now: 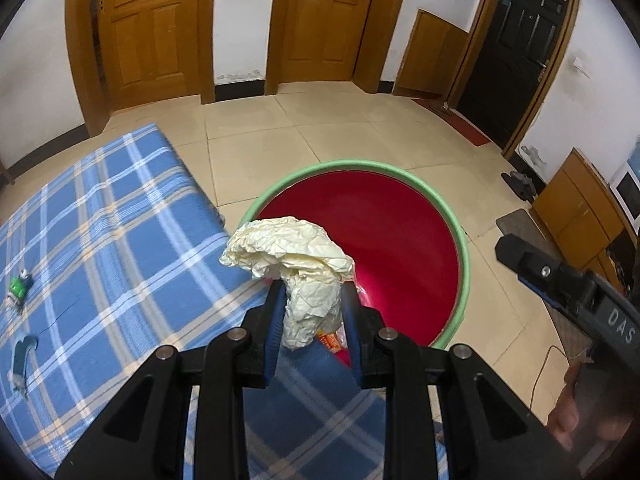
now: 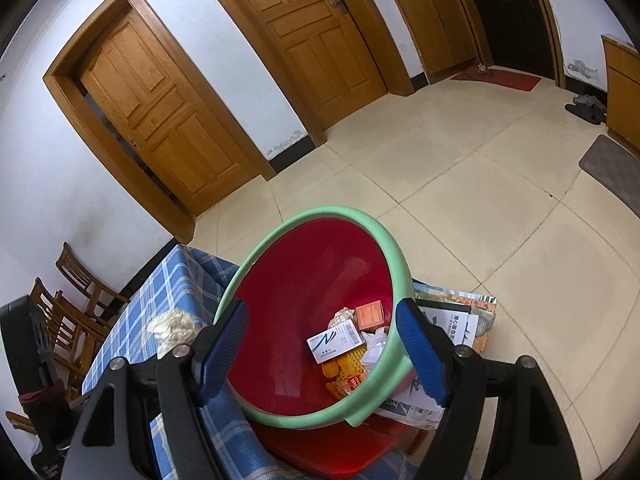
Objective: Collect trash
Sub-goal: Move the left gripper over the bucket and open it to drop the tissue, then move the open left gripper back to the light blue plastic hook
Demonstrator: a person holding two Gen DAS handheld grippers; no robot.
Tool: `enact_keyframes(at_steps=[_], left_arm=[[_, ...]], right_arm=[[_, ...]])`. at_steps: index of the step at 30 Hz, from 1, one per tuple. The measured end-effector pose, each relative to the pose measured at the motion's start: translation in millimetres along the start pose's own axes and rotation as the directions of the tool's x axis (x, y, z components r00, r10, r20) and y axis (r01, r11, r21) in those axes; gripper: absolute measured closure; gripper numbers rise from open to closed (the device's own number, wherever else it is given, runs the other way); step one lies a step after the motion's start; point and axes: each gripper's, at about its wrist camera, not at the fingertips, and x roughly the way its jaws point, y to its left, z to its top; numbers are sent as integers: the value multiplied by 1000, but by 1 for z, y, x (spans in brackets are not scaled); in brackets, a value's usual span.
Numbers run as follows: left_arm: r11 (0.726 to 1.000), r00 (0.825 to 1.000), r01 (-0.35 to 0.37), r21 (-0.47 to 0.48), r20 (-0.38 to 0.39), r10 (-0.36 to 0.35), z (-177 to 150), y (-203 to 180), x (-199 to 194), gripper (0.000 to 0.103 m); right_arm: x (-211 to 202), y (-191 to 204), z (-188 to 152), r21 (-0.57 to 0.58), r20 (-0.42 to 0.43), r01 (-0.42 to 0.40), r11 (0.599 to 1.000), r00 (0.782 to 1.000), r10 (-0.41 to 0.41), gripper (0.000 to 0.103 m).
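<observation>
My left gripper (image 1: 310, 292) is shut on a crumpled cream paper ball (image 1: 292, 264) and holds it over the near left rim of a red bin with a green rim (image 1: 400, 176). My right gripper (image 2: 322, 316) is open and empty, its blue pads either side of the same bin (image 2: 280, 232). Inside the bin lie a white box (image 2: 336, 340), an orange box (image 2: 370, 314) and wrappers. The paper ball also shows in the right wrist view (image 2: 172, 326) at the left, over the blue plaid cloth. The right gripper's body shows in the left wrist view (image 1: 560, 276).
A table with a blue plaid cloth (image 1: 100, 220) stands left of the bin; a small green item (image 1: 18, 286) and a teal piece (image 1: 22, 354) lie on it. Wooden chairs (image 2: 76, 300) stand at the far left. Printed cardboard (image 2: 460, 320) lies beside the bin. Tiled floor and wooden doors lie beyond.
</observation>
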Motion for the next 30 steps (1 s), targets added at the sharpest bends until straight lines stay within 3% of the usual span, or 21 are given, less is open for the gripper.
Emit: enact_keyframes(at_steps=[2,4,16,30], left_arm=[[1000,1000,3,7,0,-3,2,-2,2,64],[1000,1000,11,6,5,-11,2,-3,2,62],[999,1000,1,-45,-7,-1,-5,12,-6,61],[983,992,-114,-142,36,120,-21,73,-46,61]], right_arm=[[1,-2,0,3,-3,-1,1000,1000,1,25],[2,-5,0,8,-4,0,1000,1000,0,25],[1,2,-7,-10,-18,-24,1000,1000,23,25],[-1,21,-15,-56,-48,-59,997,997,57,25]])
